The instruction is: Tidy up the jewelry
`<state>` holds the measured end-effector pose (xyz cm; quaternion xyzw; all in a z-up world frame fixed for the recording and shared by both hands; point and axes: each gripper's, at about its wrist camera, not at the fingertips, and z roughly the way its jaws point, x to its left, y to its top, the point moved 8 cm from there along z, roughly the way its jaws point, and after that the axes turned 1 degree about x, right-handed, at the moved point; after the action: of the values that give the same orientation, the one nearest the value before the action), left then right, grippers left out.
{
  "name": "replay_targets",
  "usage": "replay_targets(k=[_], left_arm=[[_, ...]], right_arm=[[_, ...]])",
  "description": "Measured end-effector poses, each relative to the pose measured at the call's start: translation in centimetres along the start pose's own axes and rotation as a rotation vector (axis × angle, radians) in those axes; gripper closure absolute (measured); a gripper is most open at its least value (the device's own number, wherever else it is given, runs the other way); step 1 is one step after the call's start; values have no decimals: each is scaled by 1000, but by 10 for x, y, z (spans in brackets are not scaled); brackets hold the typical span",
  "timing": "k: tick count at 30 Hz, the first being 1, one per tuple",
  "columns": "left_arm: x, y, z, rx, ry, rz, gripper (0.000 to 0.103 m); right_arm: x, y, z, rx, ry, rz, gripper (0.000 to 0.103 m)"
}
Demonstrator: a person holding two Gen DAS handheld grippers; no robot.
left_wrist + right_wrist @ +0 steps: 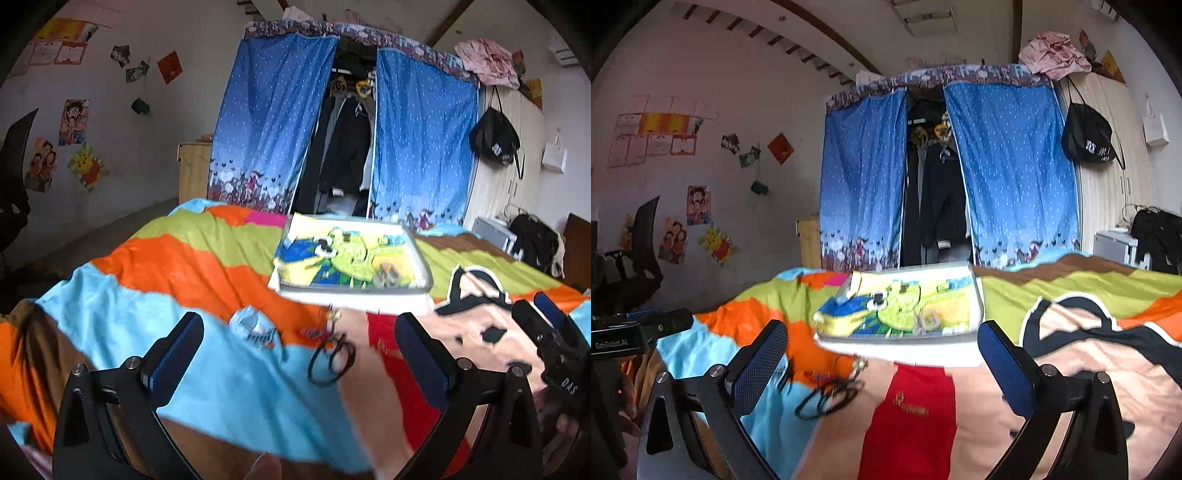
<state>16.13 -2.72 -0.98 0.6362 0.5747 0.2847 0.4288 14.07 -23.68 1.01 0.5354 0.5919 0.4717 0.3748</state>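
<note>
A clear shallow tray with a bright cartoon picture under it lies on the bed; a small item of jewelry rests inside near its front. The tray also shows in the right wrist view. Between tray and grippers lies a blurred heap of jewelry: black cord loops, a small charm and a clear packet. The cords lie left of centre in the right wrist view. My left gripper is open above the heap, holding nothing. My right gripper is open and empty.
A striped cartoon blanket covers the bed. Behind it stands a wardrobe with blue curtains. A black chair stands at the left wall, and a black bag hangs on a cupboard at right. The other gripper shows at the right edge.
</note>
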Motion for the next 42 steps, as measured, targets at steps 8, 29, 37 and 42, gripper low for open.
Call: replay_targets(k=[8,29,37,42], left_arm=[[18,-44,-24,53,60,8,2],[38,-83,31,389,47,-57,2],[47,-82,72,506,-44,-130,2],[62,-72,97,492,-33,-169,2]], right_arm=[[12,-27,-15,79,-8,21,0],[14,-96,34,448,3,86,0],[21,-117,78,608,172,141,0],[10,-119,107,627,177,161,0]])
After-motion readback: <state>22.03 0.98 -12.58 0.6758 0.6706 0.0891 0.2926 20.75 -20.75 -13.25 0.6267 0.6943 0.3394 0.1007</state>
